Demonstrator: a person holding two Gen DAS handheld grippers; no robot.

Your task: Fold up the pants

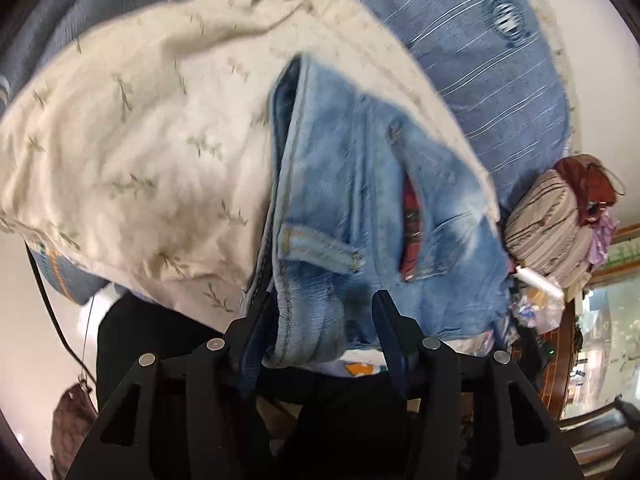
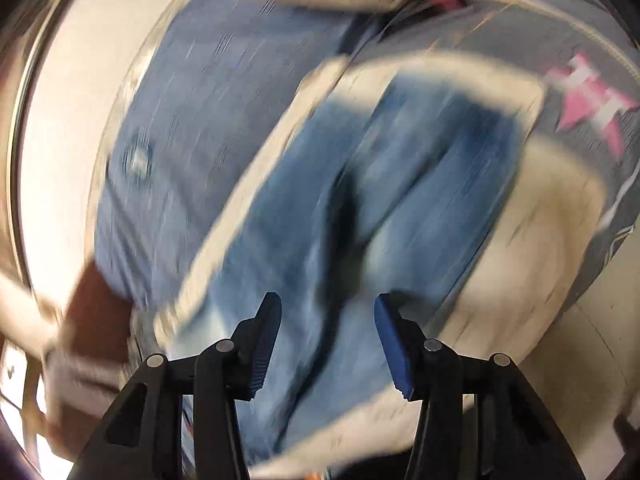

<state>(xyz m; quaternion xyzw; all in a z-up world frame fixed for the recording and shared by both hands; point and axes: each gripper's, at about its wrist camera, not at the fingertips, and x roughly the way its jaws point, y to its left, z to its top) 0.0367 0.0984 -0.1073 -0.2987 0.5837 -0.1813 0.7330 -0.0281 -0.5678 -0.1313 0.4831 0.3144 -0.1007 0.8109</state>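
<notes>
Light blue denim pants (image 1: 360,200) lie on a cream leaf-print blanket (image 1: 132,152). In the left wrist view the waistband with a belt loop (image 1: 324,254) bunches between the fingers of my left gripper (image 1: 320,312), whose jaws stand wide apart around the fabric. In the blurred right wrist view the pants (image 2: 400,184) lie on the same cream blanket (image 2: 532,248), with my right gripper (image 2: 328,312) open just above the denim, nothing between its blue pads (image 2: 266,344).
A blue striped cushion (image 1: 480,60) lies beyond the blanket and shows in the right wrist view (image 2: 200,100). A striped bundle (image 1: 544,224) and clutter sit at the right. A grey patterned cover with a pink figure (image 2: 592,108) lies at the far right. Pale floor surrounds all this.
</notes>
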